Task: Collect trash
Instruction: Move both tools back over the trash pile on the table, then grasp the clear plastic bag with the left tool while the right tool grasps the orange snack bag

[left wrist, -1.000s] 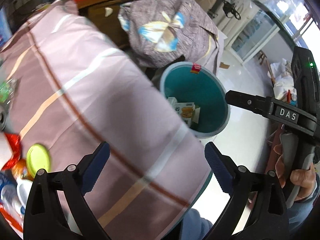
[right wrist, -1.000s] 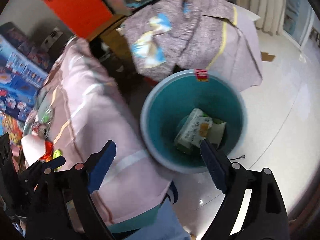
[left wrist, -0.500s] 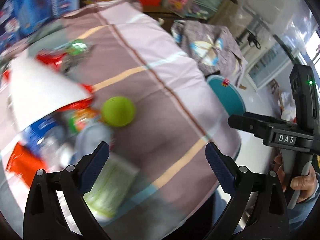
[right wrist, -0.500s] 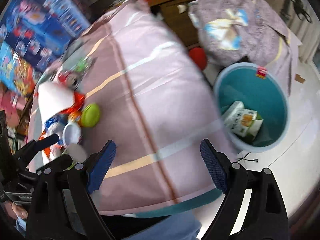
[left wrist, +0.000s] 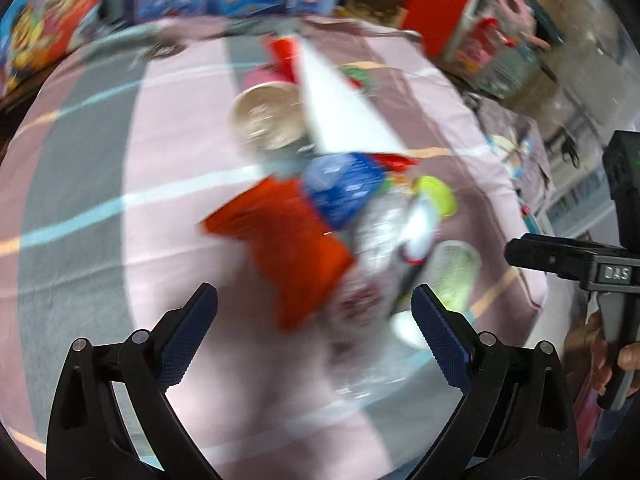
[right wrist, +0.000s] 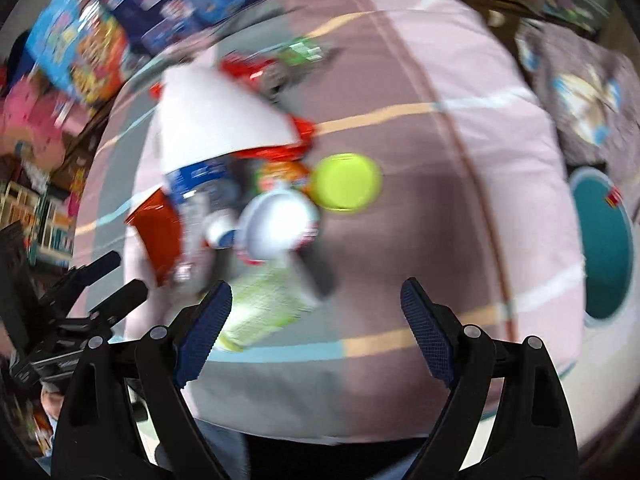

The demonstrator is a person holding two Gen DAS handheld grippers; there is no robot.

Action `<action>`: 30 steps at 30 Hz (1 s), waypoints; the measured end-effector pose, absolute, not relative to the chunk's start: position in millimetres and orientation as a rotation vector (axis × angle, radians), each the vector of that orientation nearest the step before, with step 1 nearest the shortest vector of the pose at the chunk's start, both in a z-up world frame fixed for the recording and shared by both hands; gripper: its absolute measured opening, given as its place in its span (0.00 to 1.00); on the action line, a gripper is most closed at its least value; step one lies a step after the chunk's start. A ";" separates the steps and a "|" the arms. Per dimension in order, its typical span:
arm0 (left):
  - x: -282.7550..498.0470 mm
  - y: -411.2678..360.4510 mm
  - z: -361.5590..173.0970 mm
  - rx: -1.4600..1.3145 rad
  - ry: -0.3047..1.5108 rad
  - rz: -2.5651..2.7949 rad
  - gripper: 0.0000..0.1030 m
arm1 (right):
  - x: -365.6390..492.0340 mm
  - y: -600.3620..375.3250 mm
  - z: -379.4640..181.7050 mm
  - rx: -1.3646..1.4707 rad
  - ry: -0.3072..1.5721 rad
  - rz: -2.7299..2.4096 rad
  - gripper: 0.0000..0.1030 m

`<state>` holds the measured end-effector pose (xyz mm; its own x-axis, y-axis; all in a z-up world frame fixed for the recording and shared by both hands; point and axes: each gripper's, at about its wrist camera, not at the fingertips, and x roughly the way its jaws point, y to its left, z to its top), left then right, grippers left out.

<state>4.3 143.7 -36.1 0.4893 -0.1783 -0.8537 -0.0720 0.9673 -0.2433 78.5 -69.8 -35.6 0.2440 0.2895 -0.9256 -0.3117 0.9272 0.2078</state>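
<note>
A blurred pile of trash lies on the striped pink tablecloth (left wrist: 80, 200): an orange-red packet (left wrist: 288, 256), a blue-labelled wrapper (left wrist: 344, 188), a white paper sheet (left wrist: 340, 108), a yellow-green lid (right wrist: 346, 188), a white cup (right wrist: 276, 228) and a green-printed packet (right wrist: 264, 308). My left gripper (left wrist: 314, 320) is open and empty just before the orange-red packet. My right gripper (right wrist: 316, 316) is open and empty over the table's near edge, by the green-printed packet. The teal trash bin (right wrist: 608, 248) stands on the floor to the right.
A round tan lid (left wrist: 268, 116) lies beyond the pile. Colourful boxes (right wrist: 92, 28) stand behind the table. A grey patterned cloth (right wrist: 580, 92) covers something beside the bin. The right gripper shows in the left wrist view (left wrist: 568, 260).
Both grippers have swung left from over the teal bin to the trash pile on the table. Both stay open and empty. The views are motion-blurred.
</note>
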 end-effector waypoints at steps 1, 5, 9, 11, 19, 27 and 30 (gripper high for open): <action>2.9 153.3 -40.2 -0.281 1.068 -0.054 0.94 | 79.4 -59.7 -35.8 -0.040 1.260 0.419 0.80; -1.6 165.8 -47.0 -0.334 1.068 -0.071 0.94 | 85.4 -33.1 -37.3 -0.076 1.271 0.432 0.80; -8.5 147.2 -43.4 -0.282 1.044 -0.155 0.94 | 89.7 -39.4 -35.1 -0.065 1.257 0.405 0.80; -8.8 134.8 -40.8 -0.252 1.035 -0.190 0.85 | 91.7 -48.6 -35.0 -0.042 1.256 0.384 0.80; 4.9 107.6 -64.1 -0.214 1.098 -0.236 0.67 | 94.6 -81.2 -38.5 0.032 1.257 0.329 0.80; 18.2 90.0 -81.0 -0.168 1.125 -0.233 0.51 | 97.1 -82.5 -48.8 0.062 1.272 0.344 0.80; 17.6 95.0 -76.5 -0.194 1.120 -0.242 0.32 | 96.2 -73.6 -50.4 0.047 1.279 0.359 0.80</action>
<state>17.6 95.0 -76.5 0.4140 -0.2875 -0.8637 0.0939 0.9572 -0.2737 96.2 -73.6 -50.4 0.2405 0.2877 -0.9270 -0.2363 0.9437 0.2315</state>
